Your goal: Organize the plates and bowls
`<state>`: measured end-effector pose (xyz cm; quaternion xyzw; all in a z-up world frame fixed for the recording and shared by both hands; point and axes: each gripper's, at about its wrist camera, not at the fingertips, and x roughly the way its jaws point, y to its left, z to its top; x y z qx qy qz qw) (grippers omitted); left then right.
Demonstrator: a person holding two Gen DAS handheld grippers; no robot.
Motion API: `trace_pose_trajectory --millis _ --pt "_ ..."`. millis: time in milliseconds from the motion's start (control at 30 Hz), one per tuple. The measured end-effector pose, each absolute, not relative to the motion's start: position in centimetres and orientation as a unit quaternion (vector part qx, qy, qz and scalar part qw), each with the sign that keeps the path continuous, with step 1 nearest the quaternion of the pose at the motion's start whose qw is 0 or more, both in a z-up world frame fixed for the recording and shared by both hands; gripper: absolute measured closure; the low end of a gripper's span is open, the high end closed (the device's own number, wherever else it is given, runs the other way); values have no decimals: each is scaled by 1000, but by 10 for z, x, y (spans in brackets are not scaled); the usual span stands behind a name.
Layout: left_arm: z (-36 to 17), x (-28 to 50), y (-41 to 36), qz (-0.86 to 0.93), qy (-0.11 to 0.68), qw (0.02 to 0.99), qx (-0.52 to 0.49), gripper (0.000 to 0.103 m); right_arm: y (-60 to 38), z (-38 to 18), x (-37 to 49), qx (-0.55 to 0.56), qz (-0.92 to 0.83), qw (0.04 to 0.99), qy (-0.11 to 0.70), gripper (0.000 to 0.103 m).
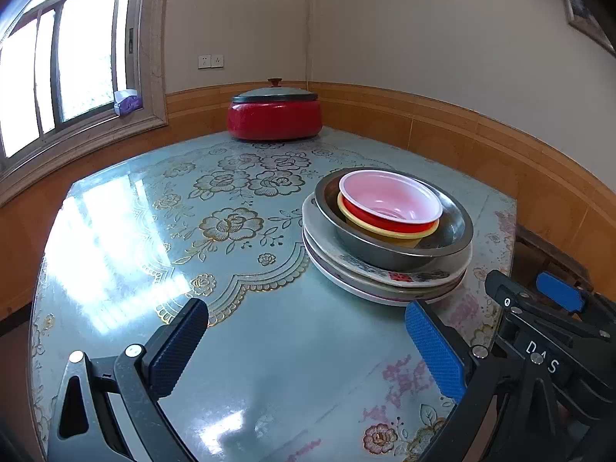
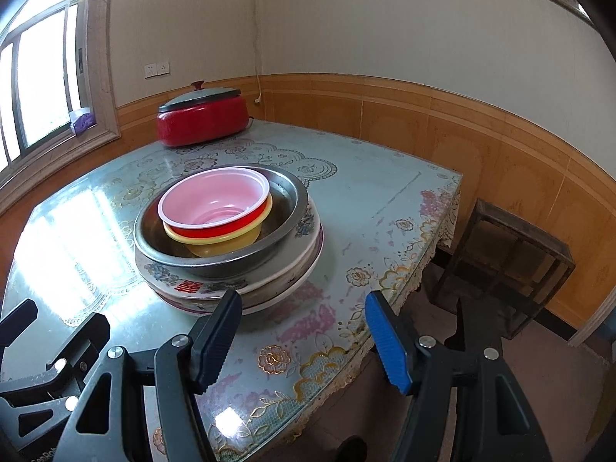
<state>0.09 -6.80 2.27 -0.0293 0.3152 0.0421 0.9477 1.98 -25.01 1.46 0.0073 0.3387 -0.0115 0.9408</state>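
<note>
One stack of dishes stands on the table. Patterned white plates [image 1: 369,273] [image 2: 238,288] are at the bottom, a steel bowl [image 1: 454,223] [image 2: 285,200] sits on them, a yellow bowl [image 1: 385,231] [image 2: 223,242] in it, and a red bowl with a pink inside [image 1: 389,196] [image 2: 215,196] on top. My left gripper [image 1: 304,315] is open and empty, held over the table just in front and left of the stack. My right gripper [image 2: 304,315] is open and empty, near the stack's front right; it also shows at the right of the left wrist view [image 1: 539,300].
A red pot with a grey lid [image 1: 274,113] [image 2: 202,117] stands at the far side of the flower-patterned table [image 1: 215,231] [image 2: 385,208]. A window is at the left, walls are behind. A dark wooden stool [image 2: 504,261] stands on the floor beside the table's right edge.
</note>
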Motion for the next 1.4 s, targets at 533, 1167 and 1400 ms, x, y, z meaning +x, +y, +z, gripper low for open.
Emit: trace_pose_trajectory --millis 533,1167,1400 --pt "26 -1 -62 45 310 949 -36 0 -241 19 18 1 -4 943 332 36" --pt "26 1 -60 41 310 949 -39 0 -239 20 20 0 -2 943 332 36" --pt "26 -3 -57 45 303 951 -45 0 -237 20 20 -1 3 943 334 36"
